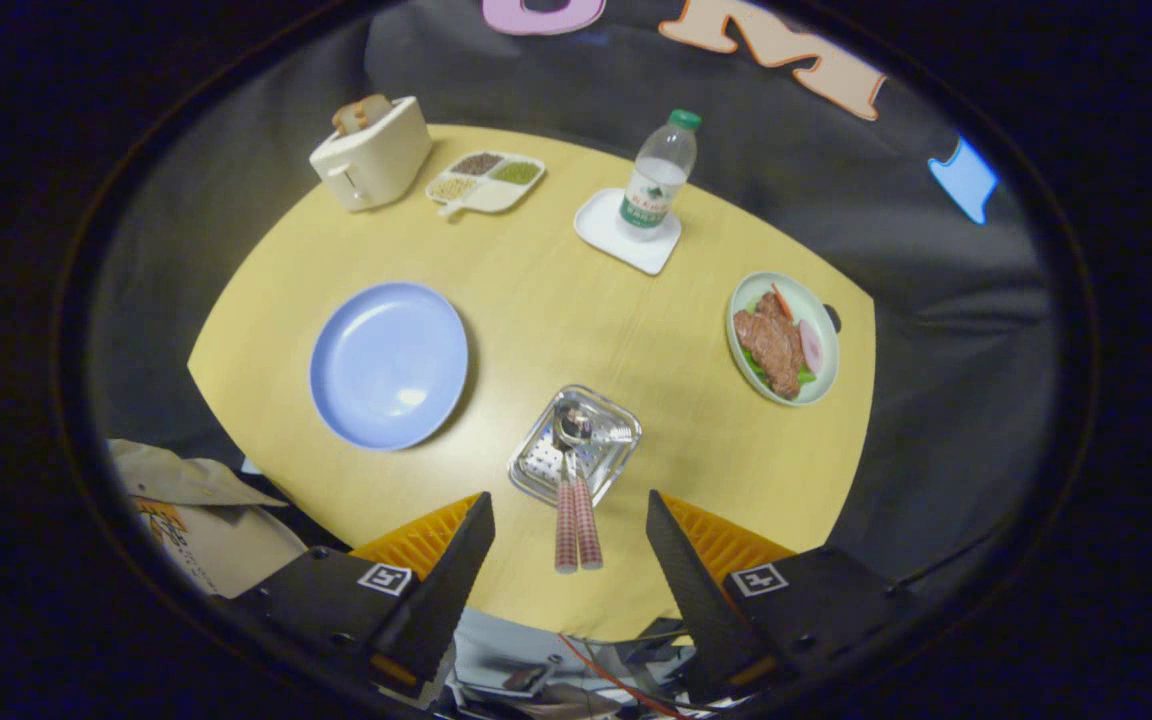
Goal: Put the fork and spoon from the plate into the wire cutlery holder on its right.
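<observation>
Two fingers of my hand-held gripper [570,530] stand wide apart, released, with nothing between them but the handle ends of the cutlery, and I see neither finger touching anything. It hangs above the near edge of the table [536,290].

Going left to right: a tan bag or cloth [201,510] lies off the table's near left corner, partly cut off. On the table the blue plate [388,363] sits bare, beyond the left finger and to its left. At the far side stand a cream toaster [371,152] with bread in its slot, then a divided tray [486,181] of grains. Just ahead of the fingers, between them, sits the wire cutlery holder [574,458], right of the blue plate. The fork [565,520] and spoon [584,500] already lie in it, side by side, their checked handles sticking out toward me over its near rim. Their metal heads blur into the shiny wire, so I cannot tell which is which with certainty. Farther right, a water bottle [660,176] stands on a white coaster [628,232], and a green plate [784,338] of meat and greens sits near the table's right edge.
</observation>
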Tool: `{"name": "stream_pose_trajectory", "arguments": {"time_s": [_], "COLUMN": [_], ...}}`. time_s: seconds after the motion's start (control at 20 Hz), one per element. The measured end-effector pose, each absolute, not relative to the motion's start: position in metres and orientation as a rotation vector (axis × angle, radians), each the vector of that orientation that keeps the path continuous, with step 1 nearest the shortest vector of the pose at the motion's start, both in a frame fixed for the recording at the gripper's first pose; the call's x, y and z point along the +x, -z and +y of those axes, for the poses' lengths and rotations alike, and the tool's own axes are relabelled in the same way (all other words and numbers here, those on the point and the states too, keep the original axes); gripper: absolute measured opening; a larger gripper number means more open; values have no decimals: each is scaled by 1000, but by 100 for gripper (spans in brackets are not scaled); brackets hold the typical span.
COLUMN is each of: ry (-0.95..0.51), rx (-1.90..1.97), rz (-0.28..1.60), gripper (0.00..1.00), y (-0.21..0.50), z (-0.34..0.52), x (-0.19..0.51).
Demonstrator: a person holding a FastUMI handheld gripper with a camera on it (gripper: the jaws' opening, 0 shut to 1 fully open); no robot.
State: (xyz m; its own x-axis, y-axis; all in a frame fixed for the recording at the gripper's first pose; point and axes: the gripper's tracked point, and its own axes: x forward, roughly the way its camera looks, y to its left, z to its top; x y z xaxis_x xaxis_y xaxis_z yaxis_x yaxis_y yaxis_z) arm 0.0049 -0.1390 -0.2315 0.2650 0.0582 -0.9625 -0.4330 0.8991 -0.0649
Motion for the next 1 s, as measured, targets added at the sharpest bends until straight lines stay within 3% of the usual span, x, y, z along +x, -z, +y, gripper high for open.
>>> {"name": "stream_pose_trajectory", "arguments": {"time_s": [0.65, 0.8, 1.0], "ry": [-134, -75, 33], "rx": [-54, -4, 7], "rz": [445, 182, 71], "gripper": [98, 98, 98], "y": [105, 59, 49], "z": [-80, -73, -85], "x": [-4, -4, -29]}}
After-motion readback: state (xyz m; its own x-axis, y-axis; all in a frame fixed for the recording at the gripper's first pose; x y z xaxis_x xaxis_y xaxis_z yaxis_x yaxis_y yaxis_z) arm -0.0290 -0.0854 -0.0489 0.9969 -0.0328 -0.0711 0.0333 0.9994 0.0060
